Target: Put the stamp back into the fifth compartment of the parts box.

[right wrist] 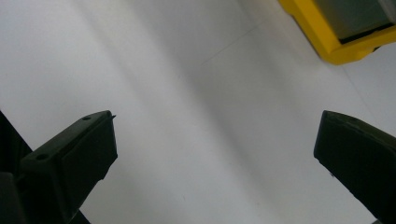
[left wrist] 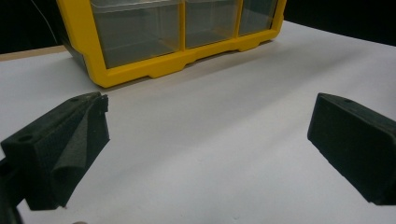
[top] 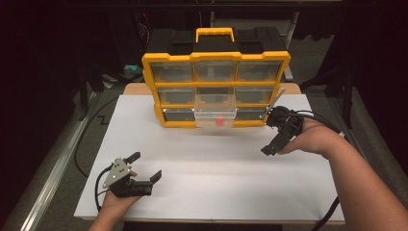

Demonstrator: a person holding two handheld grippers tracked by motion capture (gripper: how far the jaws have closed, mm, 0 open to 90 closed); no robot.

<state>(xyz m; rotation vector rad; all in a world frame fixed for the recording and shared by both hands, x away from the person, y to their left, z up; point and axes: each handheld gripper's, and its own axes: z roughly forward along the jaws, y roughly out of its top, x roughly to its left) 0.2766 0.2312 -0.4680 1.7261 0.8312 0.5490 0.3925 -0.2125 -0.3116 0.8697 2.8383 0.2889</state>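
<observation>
- Tabletop: a white sheet covers it; a strip of bare wood shows at the far edge.
- Yellow organizer: stands upright at the far middle of the tabletop, with a yellow carry handle on top and a three-by-three grid of clear drawers facing the person.
- Open drawer: the bottom-row middle drawer is pulled forward out of the frame; a small red object lies inside it near the front wall.
- Left gripper: held in the left hand at the near left of the tabletop, well apart from the organizer; jaws spread wide with nothing between them. The left gripper view shows the organizer's lower corner beyond the jaws.
- Right gripper: held in the right hand near the organizer's lower right corner; in the right gripper view its jaws stand wide apart over bare white sheet, gripping nothing, with the yellow corner at upper right.
- Cables: one trails from each gripper toward the near edge.
</observation>
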